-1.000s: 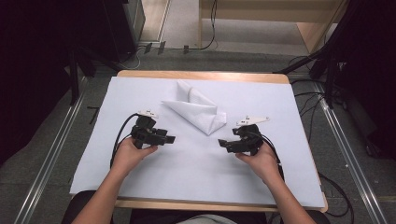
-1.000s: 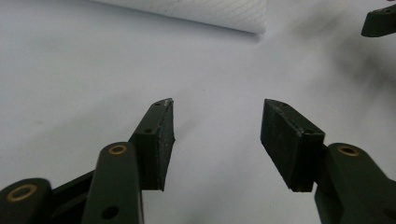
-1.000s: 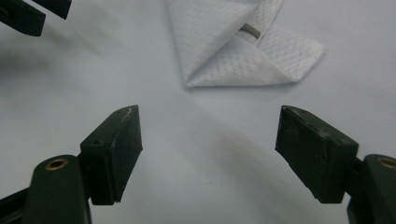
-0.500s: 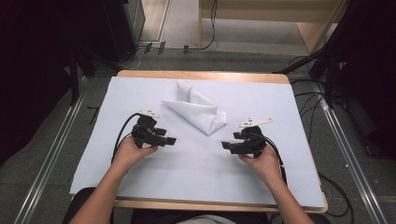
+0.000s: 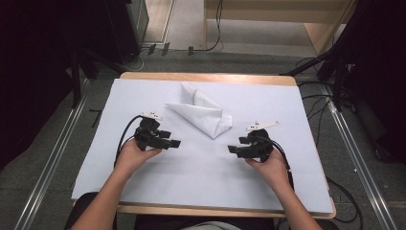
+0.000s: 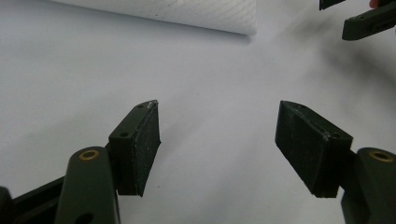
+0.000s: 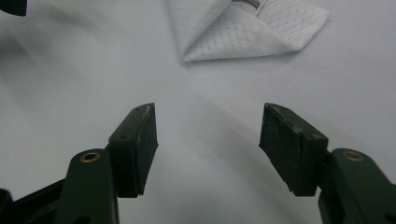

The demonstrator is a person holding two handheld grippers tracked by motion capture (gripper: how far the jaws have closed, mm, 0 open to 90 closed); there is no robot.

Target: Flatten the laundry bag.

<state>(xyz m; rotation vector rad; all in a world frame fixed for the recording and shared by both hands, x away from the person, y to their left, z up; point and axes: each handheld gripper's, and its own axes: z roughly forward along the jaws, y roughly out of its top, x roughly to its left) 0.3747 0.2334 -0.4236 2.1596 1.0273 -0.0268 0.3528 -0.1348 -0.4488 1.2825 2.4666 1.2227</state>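
1. High view: a surface (image 5: 206, 78) with a wooden rim, covered by a white sheet (image 5: 201, 177) that reaches nearly to every edge; grey floor, metal rails and cables around it.
2. Folded white cloth (image 5: 203, 114): lies on the sheet in the far half of the surface, close to the middle of the far edge; one narrow flap points toward the far edge, a broader folded wedge runs toward the right and ends in a blunt corner; it lies flat, untouched by either tool.
3. Left tool (image 5: 173, 143): held in the person's left hand (image 5: 131, 155) in the left-centre of the surface, pointing toward the right edge; well short of the cloth, on its near-left side; a black cable loops from it back toward the near edge.
4. Left gripper view: left tool (image 6: 217, 140) with jaws spread wide, having just been opening; nothing between them, bare sheet below; the cloth's edge (image 6: 187, 11) at the top, the other tool's jaw tips at the top right corner.
5. Right tool (image 5: 231, 149): held in the right hand (image 5: 268, 167) in the right-centre of the surface, pointing toward the left edge; near the cloth's blunt corner, apart from it.
6. Right gripper view: right tool (image 7: 208, 135) with jaws apart and empty over bare sheet; the cloth's folded corner (image 7: 243, 32) ahead.
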